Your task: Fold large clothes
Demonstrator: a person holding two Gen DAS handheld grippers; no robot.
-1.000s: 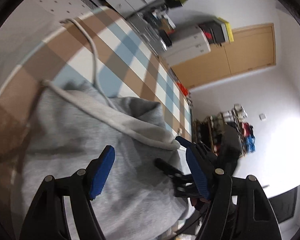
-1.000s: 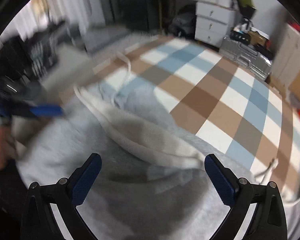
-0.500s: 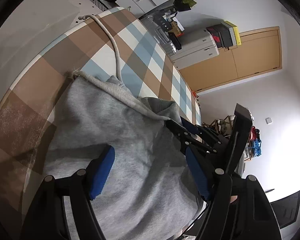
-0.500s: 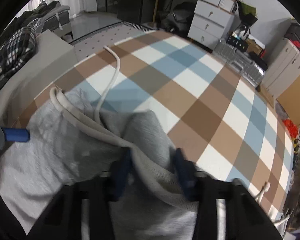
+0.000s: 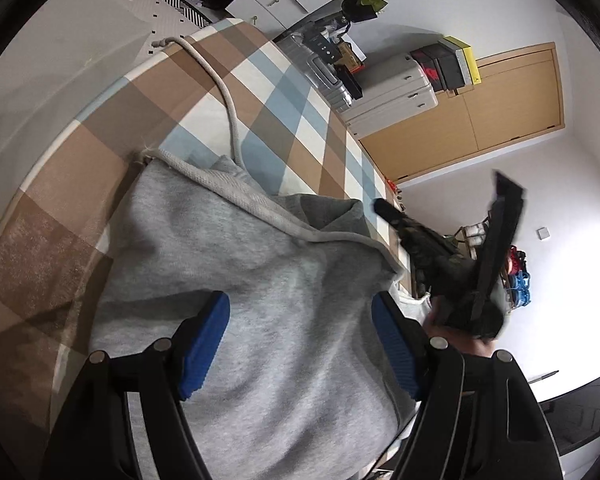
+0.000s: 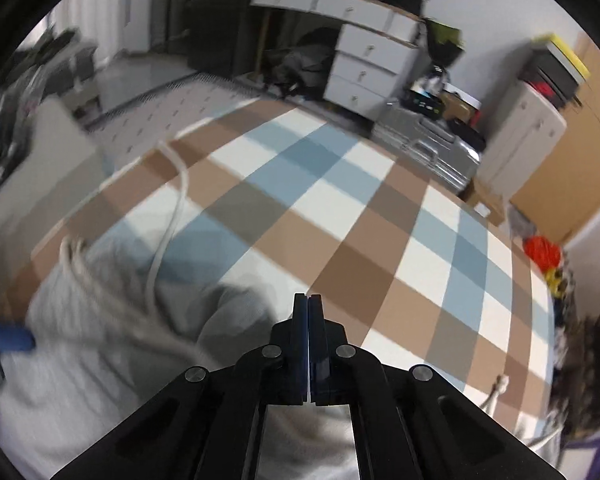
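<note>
A: Garment count first: one grey hoodie [image 5: 236, 280], bunched at the near edge of the checked cloth [image 5: 284, 92] that covers the surface. One drawstring [image 5: 224, 92] runs from its hood hem toward the far edge; a second cord end [image 6: 500, 384] lies at the near right in the right wrist view.

B: Tongs?

A: Two sets. Left tongs [image 5: 300, 340] spread, hovering over the grey fleece, pads not pressing it. Right tongs [image 6: 308, 344] pressed together; they have just been closing. A thin pale line shows between the pads. Possibly a sliver of fabric, possibly nothing. Cannot tell that they hold the hoodie.

B: Step in hand?

A: My reading: picking up the hood edge to spread the garment flat. Looks early; nothing folded yet.

B: How to do it well?

A: Confirm the right pinch has real cloth at the ribbed hem, not only a cord. Left tongs should take the hem farther left, then both draw apart, keeping tension even so the body slides flat.
</note>
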